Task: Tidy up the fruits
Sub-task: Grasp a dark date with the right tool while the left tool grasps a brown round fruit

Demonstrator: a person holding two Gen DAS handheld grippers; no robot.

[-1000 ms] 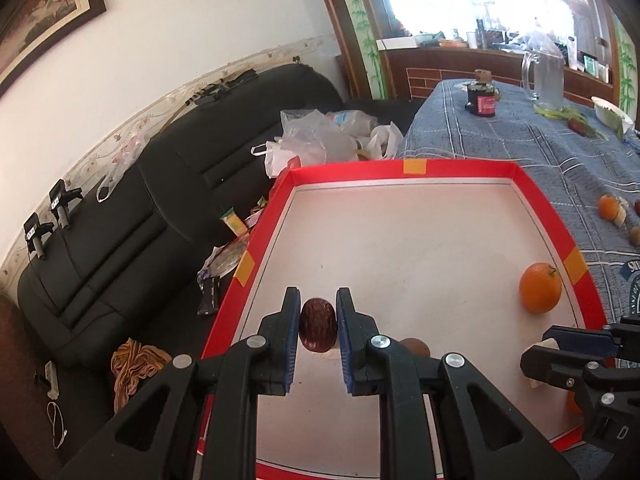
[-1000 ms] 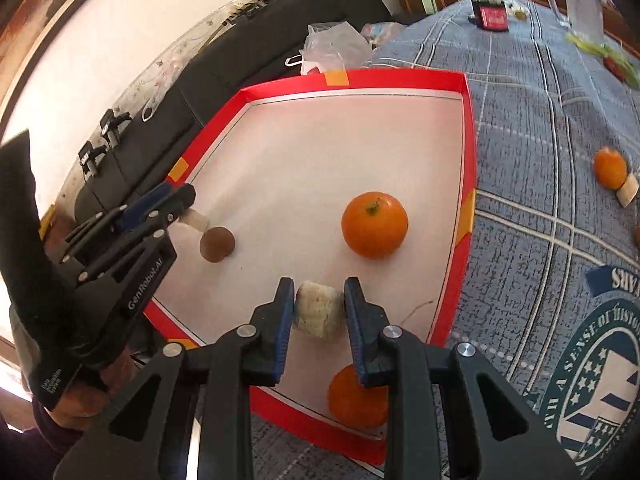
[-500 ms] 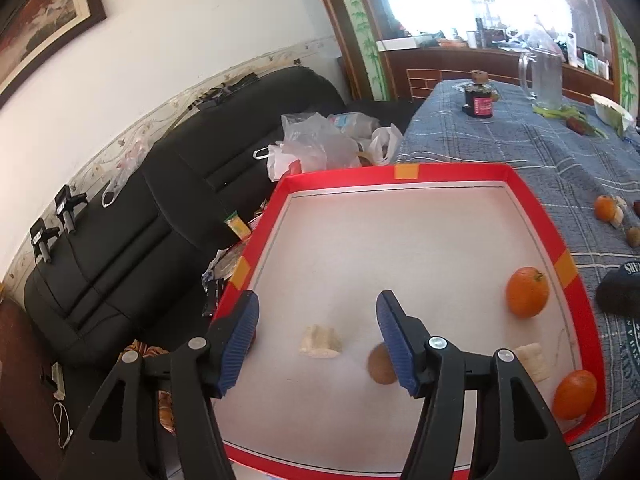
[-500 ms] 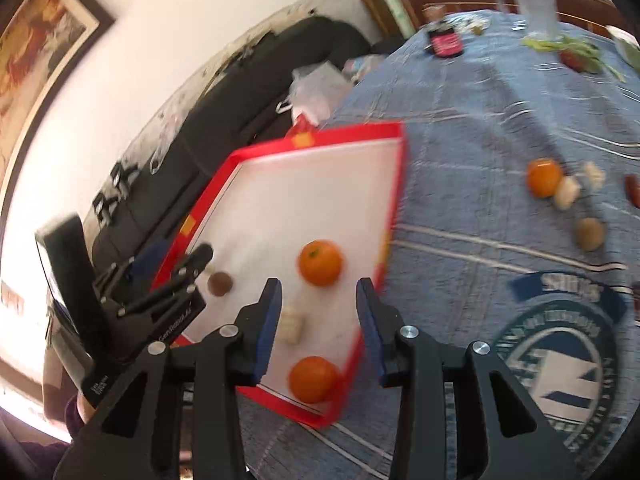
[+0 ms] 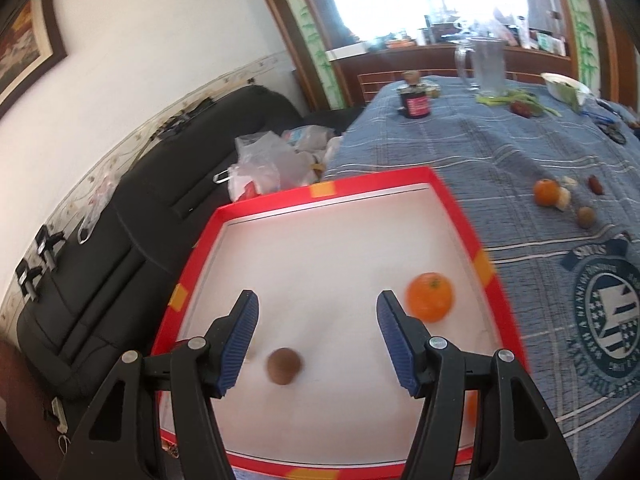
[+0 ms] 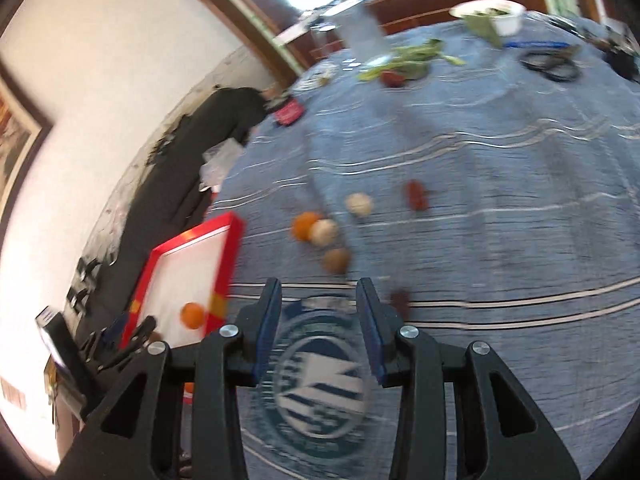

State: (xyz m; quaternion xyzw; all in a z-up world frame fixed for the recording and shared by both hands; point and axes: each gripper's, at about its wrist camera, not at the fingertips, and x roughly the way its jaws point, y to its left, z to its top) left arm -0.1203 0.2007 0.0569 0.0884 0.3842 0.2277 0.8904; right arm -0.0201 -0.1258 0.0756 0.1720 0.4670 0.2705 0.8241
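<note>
The left gripper is held wide open and empty above the red-rimmed tray, in which a small brown fruit lies between the spread jaws and an orange lies just beyond the right jaw. The right gripper is parted and empty over the blue tablecloth. Right of the tray, a loose orange, pale pieces and a brown fruit are clustered.

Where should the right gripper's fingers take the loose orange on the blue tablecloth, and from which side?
Across the middle of the round orange fruit, coming from above. A pale round fruit touches its right side, so a side approach looks crowded. Turning the open right gripper so one finger lands on the orange's near face and one on its far face probably avoids the neighbour.
</note>
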